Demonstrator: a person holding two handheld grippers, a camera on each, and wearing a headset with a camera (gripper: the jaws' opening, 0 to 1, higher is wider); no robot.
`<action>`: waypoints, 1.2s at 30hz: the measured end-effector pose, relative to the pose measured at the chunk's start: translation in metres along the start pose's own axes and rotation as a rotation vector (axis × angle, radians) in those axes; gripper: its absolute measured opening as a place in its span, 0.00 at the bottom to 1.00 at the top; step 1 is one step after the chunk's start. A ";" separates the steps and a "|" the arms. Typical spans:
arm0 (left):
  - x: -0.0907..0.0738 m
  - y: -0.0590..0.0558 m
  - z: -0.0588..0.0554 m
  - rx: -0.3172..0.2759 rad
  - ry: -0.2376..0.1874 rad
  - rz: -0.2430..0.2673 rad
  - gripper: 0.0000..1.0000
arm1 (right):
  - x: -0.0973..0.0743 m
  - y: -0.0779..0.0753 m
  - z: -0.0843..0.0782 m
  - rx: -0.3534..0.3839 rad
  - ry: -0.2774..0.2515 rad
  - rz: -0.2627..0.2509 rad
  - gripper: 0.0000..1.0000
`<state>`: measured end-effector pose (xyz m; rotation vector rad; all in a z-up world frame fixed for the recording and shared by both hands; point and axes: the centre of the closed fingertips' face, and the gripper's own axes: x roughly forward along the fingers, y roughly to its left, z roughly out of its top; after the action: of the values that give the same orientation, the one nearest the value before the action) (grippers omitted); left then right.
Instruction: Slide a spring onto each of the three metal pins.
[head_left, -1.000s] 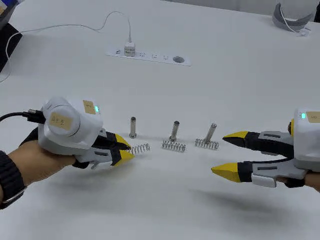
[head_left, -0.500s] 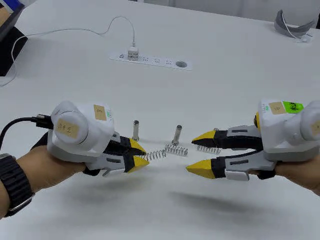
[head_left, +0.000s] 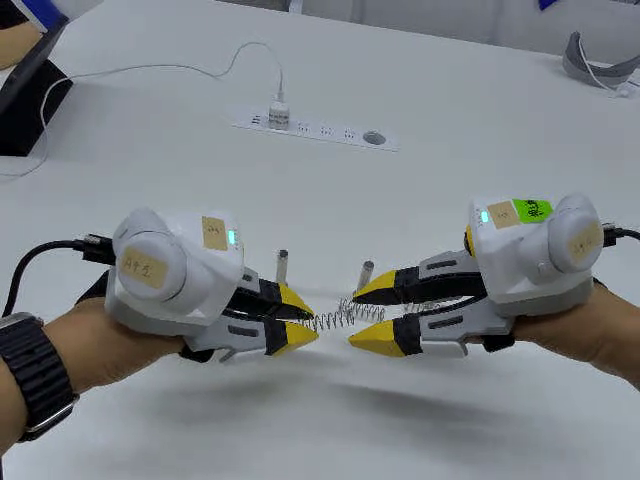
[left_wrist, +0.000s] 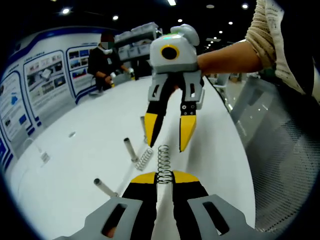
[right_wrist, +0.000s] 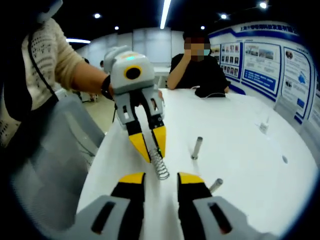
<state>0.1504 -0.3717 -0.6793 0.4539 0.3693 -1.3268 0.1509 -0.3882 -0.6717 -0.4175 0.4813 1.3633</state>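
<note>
While left gripper (head_left: 312, 323) pinches one end of spring (head_left: 336, 317), jaws shut tight on it, right gripper (head_left: 354, 316) sits wide open around spring's free end, gripping nothing. Spring held level, off table. Pin (head_left: 282, 266) upright just behind spring's held end, second pin (head_left: 366, 272) behind free end. Best approach: close gently on free end, avoid crushing coils, line bore over pin top before lowering.

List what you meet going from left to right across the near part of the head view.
black wristband → left gripper, shut on the spring → spring → right gripper, with its jaws open
</note>
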 end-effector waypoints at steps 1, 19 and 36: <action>0.000 0.000 0.001 0.001 -0.002 0.001 0.10 | 0.001 0.000 0.000 0.000 0.001 0.004 0.26; -0.005 -0.002 0.006 -0.012 -0.029 0.013 0.09 | 0.004 0.006 0.011 -0.003 0.001 0.063 0.13; -0.003 0.002 0.004 -0.052 -0.051 0.042 0.09 | 0.007 0.008 0.033 -0.064 0.033 0.081 0.12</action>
<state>0.1516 -0.3712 -0.6741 0.3818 0.3498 -1.2830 0.1472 -0.3630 -0.6480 -0.4774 0.4869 1.4545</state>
